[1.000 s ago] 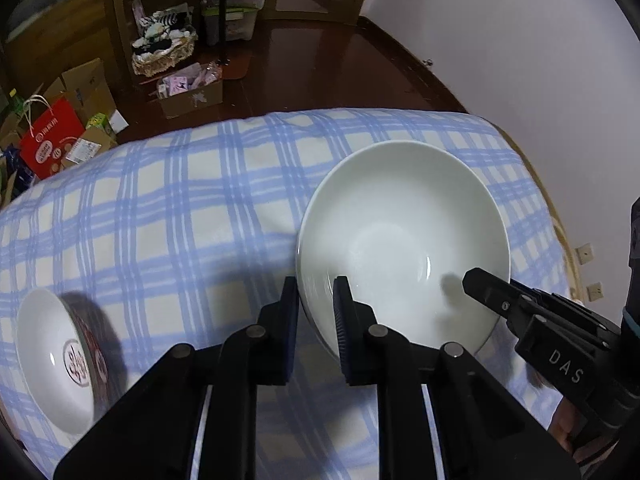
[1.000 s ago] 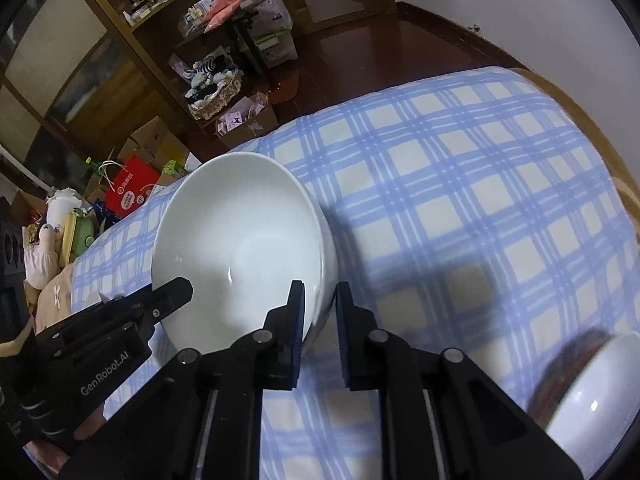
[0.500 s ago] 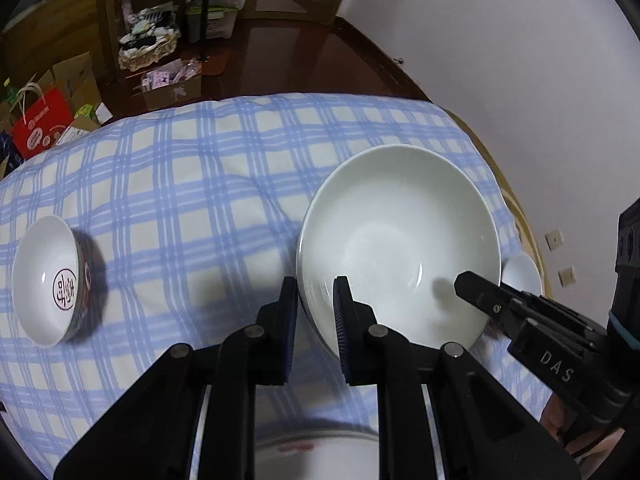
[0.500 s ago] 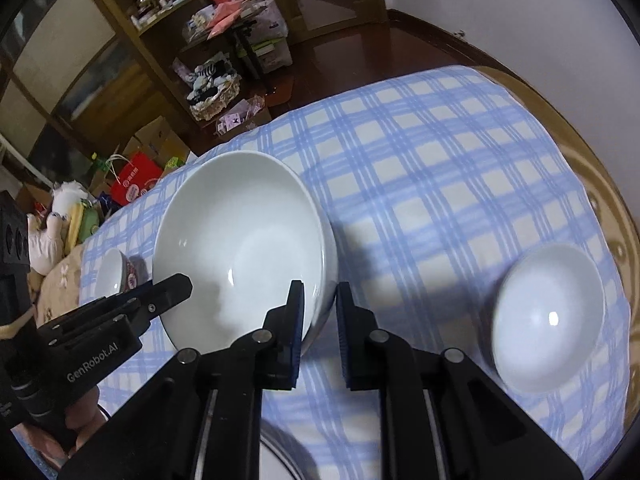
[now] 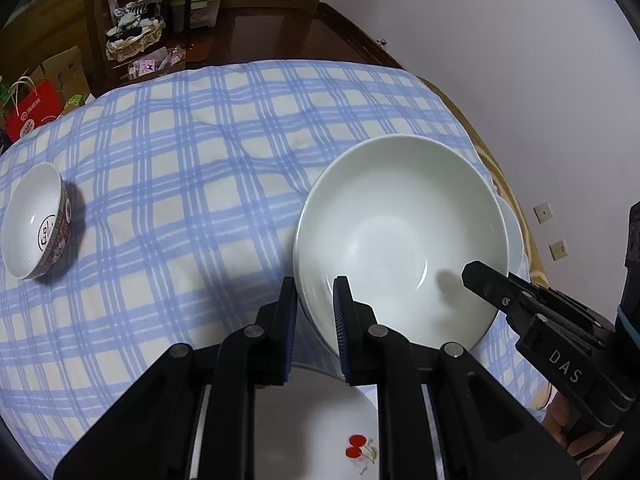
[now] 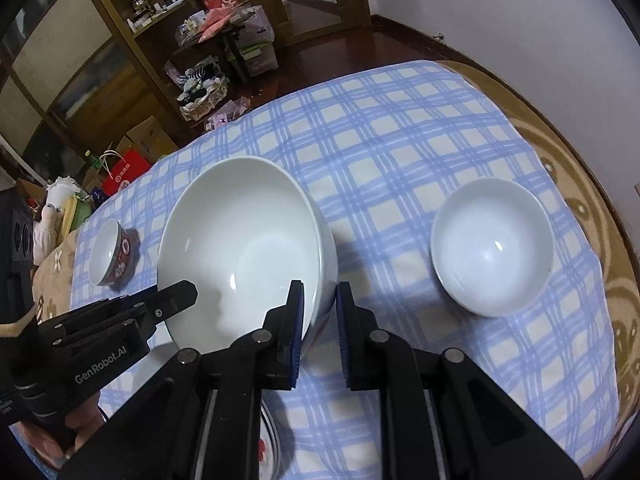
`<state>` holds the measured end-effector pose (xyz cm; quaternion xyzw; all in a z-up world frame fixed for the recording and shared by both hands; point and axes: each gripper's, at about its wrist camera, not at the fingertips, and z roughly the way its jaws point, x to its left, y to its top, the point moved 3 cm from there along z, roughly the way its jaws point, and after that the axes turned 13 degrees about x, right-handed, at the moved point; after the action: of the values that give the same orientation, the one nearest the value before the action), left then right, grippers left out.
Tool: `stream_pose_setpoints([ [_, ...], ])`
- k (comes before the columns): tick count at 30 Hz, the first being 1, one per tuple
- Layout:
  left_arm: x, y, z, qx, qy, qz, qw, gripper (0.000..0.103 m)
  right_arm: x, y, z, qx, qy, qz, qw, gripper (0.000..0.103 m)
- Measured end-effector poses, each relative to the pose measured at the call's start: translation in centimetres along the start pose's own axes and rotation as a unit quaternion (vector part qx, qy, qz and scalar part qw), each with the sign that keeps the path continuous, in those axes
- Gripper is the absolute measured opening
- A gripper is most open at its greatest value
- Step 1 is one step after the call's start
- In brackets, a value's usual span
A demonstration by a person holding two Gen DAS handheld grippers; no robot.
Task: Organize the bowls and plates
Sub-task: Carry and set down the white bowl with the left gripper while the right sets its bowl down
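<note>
The big white bowl (image 5: 400, 240) is held up in the air over the table, with one gripper on each side of it. The left gripper (image 5: 315, 300) has its two fingers pinched on the bowl's near left rim, one finger inside the bowl and one outside. The right gripper (image 6: 319, 308) is pinched on the other side of the rim in the same way. Under the bowl is the blue and white checked cloth (image 5: 180, 140) that covers the table. A flat plate with red cherries (image 5: 320, 432) painted on it lies on the cloth just below the left gripper, close to the camera. A small bowl with a red pattern (image 5: 36, 220) on its outside sits far off to the left on the cloth, tipped a little on the soft cloth. A plain small white bowl (image 6: 492, 246) sits on the cloth to the right of the big bowl, apart from it. In the left view, only a thin edge of it peeks out from behind the big bowl. A red paper bag (image 5: 30, 112) stands on the floor past the table.
</note>
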<state>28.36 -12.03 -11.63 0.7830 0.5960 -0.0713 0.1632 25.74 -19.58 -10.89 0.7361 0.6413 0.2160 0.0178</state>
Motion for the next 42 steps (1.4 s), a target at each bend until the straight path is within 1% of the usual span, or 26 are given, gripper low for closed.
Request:
stream_pose_setpoints([
  [5,-0.7,-0.4,0.5,0.007,-0.001,0.005,1.0,0.017,-1.0,-0.7,0.2,0.002,0.007,0.012,1.0,0.017],
  [8,-0.9,-0.3,1.0,0.011,0.007,0.01,0.9999,0.017,-1.4,-1.1,0.7,0.008,0.009,0.015,1.0,0.017],
  [11,-1.4,-0.4,1.8,0.019,0.012,0.017,0.9996,0.017,-1.7,-1.6,1.4,0.017,0.004,0.018,1.0,0.017],
  [16,-1.6,-0.4,3.8,0.041,0.018,0.011,0.9989,0.017,-2.6,-2.1,2.8,0.03,0.004,0.034,0.999,0.017],
  [19,-1.6,-0.5,4.6,0.038,0.032,0.014,0.9987,0.017,-2.7,-2.3,3.6,0.034,0.001,0.03,0.999,0.017],
  [23,-1.6,-0.6,4.8,0.031,0.036,0.008,0.9988,0.017,-2.9,-2.4,3.7,0.032,0.007,0.032,0.999,0.018],
  [29,-1.4,-0.8,5.8,0.049,0.037,-0.001,0.9981,0.017,-2.9,-2.6,3.9,0.033,0.006,0.028,0.999,0.018],
  [37,-1.9,-1.0,5.3,0.044,0.048,0.014,0.9977,0.017,-2.9,-2.6,4.0,0.036,0.005,0.027,0.999,0.017],
  [42,-2.2,-0.8,3.9,0.022,0.067,0.021,0.9973,0.018,-2.8,-2.6,4.0,0.037,0.006,0.025,0.999,0.018],
])
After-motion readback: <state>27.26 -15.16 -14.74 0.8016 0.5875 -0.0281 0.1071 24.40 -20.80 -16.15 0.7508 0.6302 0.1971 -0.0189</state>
